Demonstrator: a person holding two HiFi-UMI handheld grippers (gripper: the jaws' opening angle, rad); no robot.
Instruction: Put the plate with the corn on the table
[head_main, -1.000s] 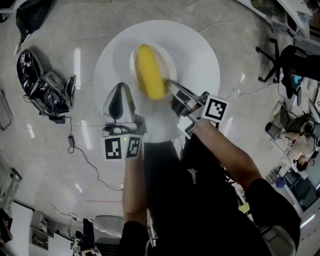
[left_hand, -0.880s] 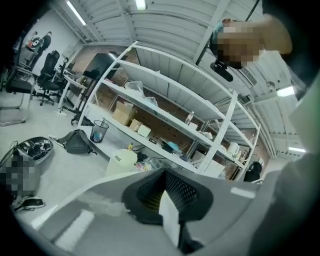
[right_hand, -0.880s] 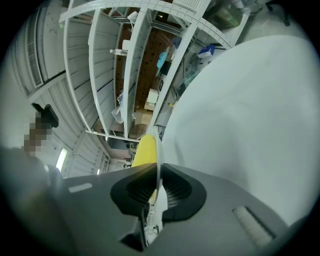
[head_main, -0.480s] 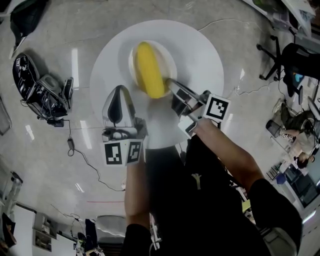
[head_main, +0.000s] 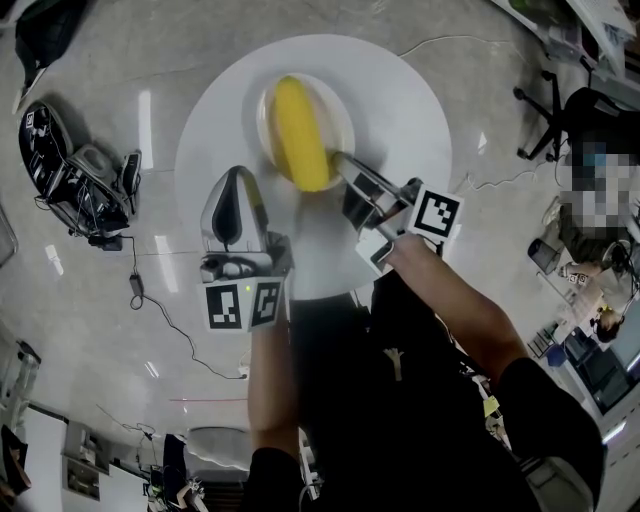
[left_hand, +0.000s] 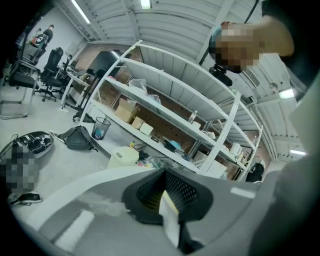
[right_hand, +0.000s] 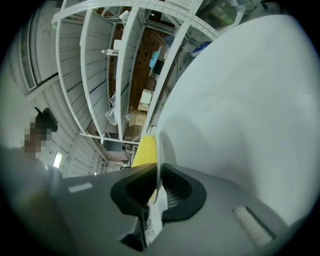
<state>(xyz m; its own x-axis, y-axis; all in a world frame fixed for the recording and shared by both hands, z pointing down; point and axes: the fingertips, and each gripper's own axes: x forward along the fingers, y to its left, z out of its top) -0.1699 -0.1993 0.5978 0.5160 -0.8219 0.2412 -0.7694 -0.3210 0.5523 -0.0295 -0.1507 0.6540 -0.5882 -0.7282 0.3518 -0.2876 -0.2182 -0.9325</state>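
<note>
Plate rim (head_main: 345, 115) between right fingers (right_hand: 225, 200)

The corn (head_main: 300, 135) and right gripper (head_main: 338, 162) hide the plate's (head_main: 340, 110) near rim; the person's arms (head_main: 270, 380) and dark torso (head_main: 390, 400) cover the surface's (head_main: 400, 100) near edge
</note>
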